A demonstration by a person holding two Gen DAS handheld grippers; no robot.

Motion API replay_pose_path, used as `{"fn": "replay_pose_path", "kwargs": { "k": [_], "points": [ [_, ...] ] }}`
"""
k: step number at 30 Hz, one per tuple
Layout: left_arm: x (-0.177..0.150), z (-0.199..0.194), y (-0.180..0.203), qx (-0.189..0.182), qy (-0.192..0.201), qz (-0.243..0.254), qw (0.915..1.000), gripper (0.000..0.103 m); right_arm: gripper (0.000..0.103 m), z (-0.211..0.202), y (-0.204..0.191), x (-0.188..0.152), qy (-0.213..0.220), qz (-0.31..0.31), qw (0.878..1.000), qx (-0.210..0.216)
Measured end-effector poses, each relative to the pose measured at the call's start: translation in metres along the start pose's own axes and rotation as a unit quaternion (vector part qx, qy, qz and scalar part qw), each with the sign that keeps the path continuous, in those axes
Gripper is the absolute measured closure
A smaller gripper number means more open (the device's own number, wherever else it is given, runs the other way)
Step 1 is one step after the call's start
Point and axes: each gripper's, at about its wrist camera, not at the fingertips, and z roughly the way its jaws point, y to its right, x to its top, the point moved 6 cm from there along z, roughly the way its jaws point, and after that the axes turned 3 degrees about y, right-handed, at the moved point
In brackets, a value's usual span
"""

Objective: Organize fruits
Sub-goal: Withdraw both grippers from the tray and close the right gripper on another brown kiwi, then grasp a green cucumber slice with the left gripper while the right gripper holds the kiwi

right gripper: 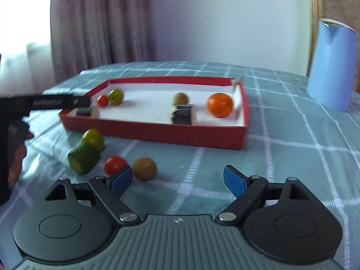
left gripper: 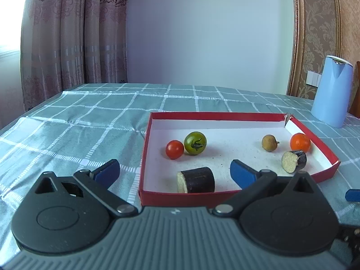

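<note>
A red box (left gripper: pixel 144 157) with a white floor holds a red tomato (left gripper: pixel 174 149), a green tomato (left gripper: pixel 195 143), a brown longan (left gripper: pixel 269 142), an orange (left gripper: pixel 300 142) and two dark sugarcane pieces (left gripper: pixel 196 180) (left gripper: pixel 294 161). My left gripper (left gripper: pixel 174 171) is open and empty, straddling the box's near left corner above the sugarcane piece. In the right wrist view, a green tomato (right gripper: pixel 92 139), a cucumber piece (right gripper: pixel 83 157), a red tomato (right gripper: pixel 114 164) and a brown longan (right gripper: pixel 144 168) lie on the cloth before the box (right gripper: pixel 157 132). My right gripper (right gripper: pixel 177 181) is open and empty, just right of them.
A light blue kettle (left gripper: pixel 332 94) stands at the back right of the table, also in the right wrist view (right gripper: pixel 331 67). The checked green tablecloth (left gripper: pixel 78 121) covers the table. Curtains hang behind on the left. The left gripper's body (right gripper: pixel 45 102) reaches over the box's left end.
</note>
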Motion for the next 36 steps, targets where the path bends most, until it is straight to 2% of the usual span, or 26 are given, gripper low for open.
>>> {"fn": "replay_pose_path", "kwargs": {
  "k": [3, 5, 8, 10, 14, 16, 18, 22, 27, 32, 36],
  "points": [
    [-0.001, 0.001, 0.001, -0.002, -0.002, 0.001, 1.0000, 0.000, 0.015, 0.007, -0.012, -0.002, -0.019, -0.040, 0.999, -0.016],
    [-0.001, 0.001, 0.001, -0.001, -0.003, 0.003, 1.0000, 0.000, 0.015, 0.009, -0.017, 0.001, -0.015, -0.053, 0.998, -0.027],
    [-0.001, 0.001, 0.002, -0.002, -0.002, 0.004, 1.0000, 0.000, 0.015, 0.017, -0.018, 0.004, -0.020, -0.054, 0.997, -0.042],
    [-0.001, 0.001, 0.002, -0.002, -0.003, 0.003, 1.0000, 0.000, 0.019, 0.022, -0.015, 0.006, -0.024, -0.043, 0.998, -0.037],
    [-0.001, 0.000, 0.002, -0.004, -0.003, 0.002, 1.0000, 0.000, 0.036, 0.022, -0.013, 0.007, -0.027, -0.024, 0.999, -0.006],
    [-0.001, 0.000, 0.002, -0.005, -0.003, 0.003, 1.0000, 0.000, 0.042, 0.022, -0.015, 0.007, -0.026, -0.024, 0.999, 0.002],
    [-0.002, 0.000, 0.003, -0.004, -0.004, 0.004, 1.0000, 0.000, 0.058, 0.021, -0.018, 0.007, -0.024, -0.027, 0.999, 0.018],
    [-0.002, 0.001, 0.002, -0.002, -0.006, 0.003, 1.0000, 0.000, 0.077, 0.017, -0.026, 0.006, -0.020, -0.039, 0.999, 0.033],
    [-0.005, -0.004, -0.001, 0.005, -0.004, 0.002, 1.0000, 0.000, 0.077, 0.014, -0.019, 0.006, -0.015, -0.013, 0.999, 0.030],
    [-0.018, -0.027, -0.001, -0.038, -0.016, -0.015, 0.9990, 0.000, 0.077, 0.017, 0.010, 0.008, -0.013, 0.052, 0.999, -0.008],
    [-0.027, -0.036, 0.008, -0.060, -0.042, -0.034, 0.9967, 0.000, 0.077, 0.019, 0.010, 0.008, -0.014, 0.045, 0.999, -0.015]
  ]
}}
